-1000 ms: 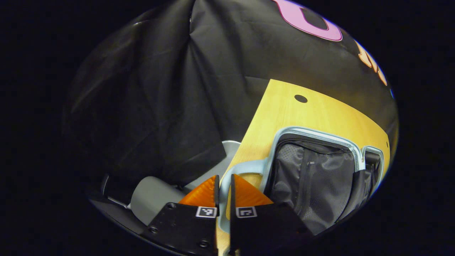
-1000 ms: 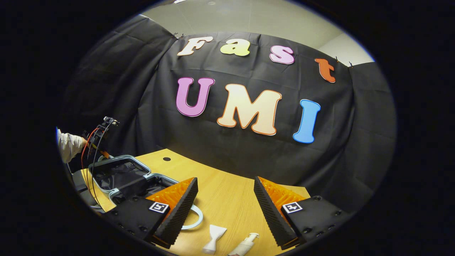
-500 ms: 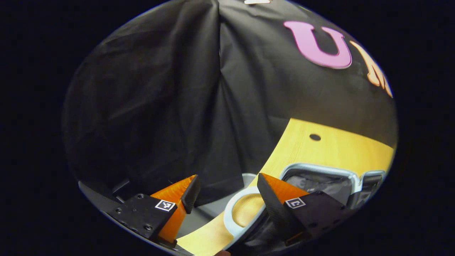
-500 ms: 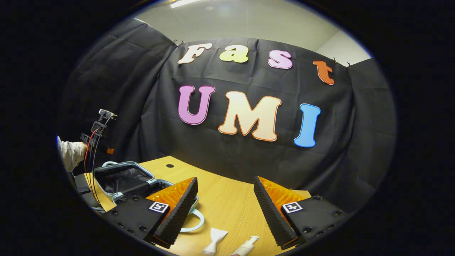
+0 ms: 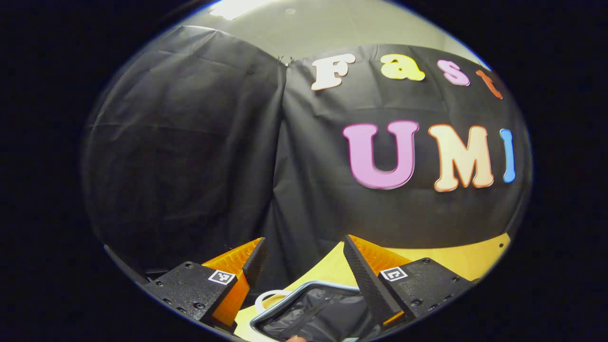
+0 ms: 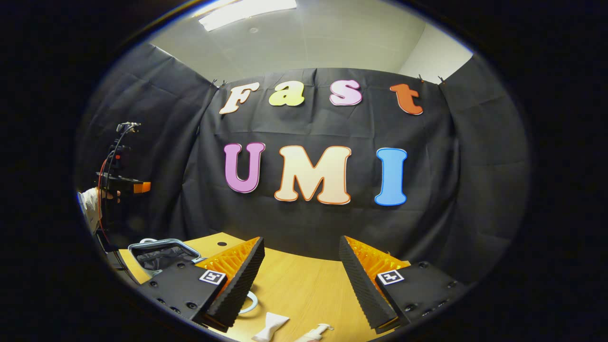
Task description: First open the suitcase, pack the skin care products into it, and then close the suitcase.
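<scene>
L gripper (image 5: 304, 254): fingers spread wide, nothing between them, raised above the table (image 5: 456, 259) and aimed at the booth's black cloth wall (image 5: 190, 156). Below and between its fingers sits the suitcase (image 5: 313, 316), lid open, pale blue-grey rim showing w/ dark lining inside. A pale loop handle (image 5: 266, 299) sticks out from its near-left corner. Small pale thing at the very bottom edge under the case, prob. a fingertip, too cropped to tell.

R gripper (image 6: 301, 266): also released, jaws wide apart, empty, hovering over the wooden table (image 6: 294, 285). In the right gripper view the suitcase (image 6: 159, 251) lies open at the table's far-left end, partly hidden behind the R gripper's left finger; a pale ring handle (image 6: 249, 301) peeks out just beside that finger's tip.

Skin care items are on the table, outside the case, near the bottom of the right gripper view: a white tube (image 6: 270, 325), flat end flared, lying down, and a white pump bottle (image 6: 316, 331) lying on its side just right of it. Both well apart from the suitcase, roughly under the gap between the R gripper's fingers.

Far left in the right gripper view: the L gripper (image 6: 128, 186) held up above the suitcase by a hand (image 6: 107, 194) w/ a light sleeve (image 6: 88, 209); red and black cables (image 6: 107, 161) loop up from it. Ceiling light (image 6: 247, 9) at top.
</scene>
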`<state>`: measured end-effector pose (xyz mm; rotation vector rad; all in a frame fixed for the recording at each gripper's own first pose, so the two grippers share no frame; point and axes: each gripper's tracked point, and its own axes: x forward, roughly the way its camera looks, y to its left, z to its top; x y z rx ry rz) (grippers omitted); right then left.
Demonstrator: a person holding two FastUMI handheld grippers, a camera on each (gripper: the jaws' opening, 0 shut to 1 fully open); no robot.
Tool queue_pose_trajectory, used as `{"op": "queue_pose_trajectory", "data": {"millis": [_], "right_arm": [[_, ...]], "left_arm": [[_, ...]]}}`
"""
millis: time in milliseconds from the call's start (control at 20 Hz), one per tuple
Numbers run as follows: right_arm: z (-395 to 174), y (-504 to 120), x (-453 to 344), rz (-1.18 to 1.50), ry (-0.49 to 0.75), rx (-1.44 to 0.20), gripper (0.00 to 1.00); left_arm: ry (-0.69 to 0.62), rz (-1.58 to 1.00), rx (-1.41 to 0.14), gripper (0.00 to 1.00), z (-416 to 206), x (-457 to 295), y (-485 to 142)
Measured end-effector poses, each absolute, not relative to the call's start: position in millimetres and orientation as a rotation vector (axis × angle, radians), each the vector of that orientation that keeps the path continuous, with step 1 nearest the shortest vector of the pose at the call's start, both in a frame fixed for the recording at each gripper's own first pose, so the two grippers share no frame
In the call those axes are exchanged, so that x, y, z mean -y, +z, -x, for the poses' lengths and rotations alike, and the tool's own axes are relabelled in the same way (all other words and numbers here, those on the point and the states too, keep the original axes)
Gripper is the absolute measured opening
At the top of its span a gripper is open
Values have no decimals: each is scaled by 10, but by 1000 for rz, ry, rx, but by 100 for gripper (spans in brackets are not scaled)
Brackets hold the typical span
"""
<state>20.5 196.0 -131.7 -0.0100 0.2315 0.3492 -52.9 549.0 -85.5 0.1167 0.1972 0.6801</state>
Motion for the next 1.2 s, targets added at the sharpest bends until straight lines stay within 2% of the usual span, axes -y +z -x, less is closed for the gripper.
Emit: {"op": "queue_pose_trajectory", "data": {"millis": [50,100,150,200,250,450,750,950,1200], "right_arm": [[-223,-1279,-1845,4,346,-223,100],[-232,-1247,-1717,-4,341,-216,100],[-245,-1230,-1617,-17,339,-211,100],[-249,-1223,-1521,-32,339,-209,99],[-253,-1221,-1426,-48,339,-211,100],[-210,-1249,-1137,-110,363,-229,99],[-139,-1214,-989,-145,317,-220,99],[-15,-1212,-1115,-122,296,-211,99],[54,-1396,-1175,-98,271,-269,99]], "left_arm": [[668,-118,-166,99,529,-5336,-715],[651,-112,-134,95,546,-5149,-508],[623,-100,-101,99,518,-4942,-309],[597,-88,-75,98,508,-4728,-194],[570,-79,-56,95,494,-4449,-181],[494,-59,-71,95,437,-3611,-262],[393,-29,-51,95,418,-2706,-384],[267,5,-137,94,342,-2285,-766],[114,40,-364,95,277,-1840,-1597]]}}
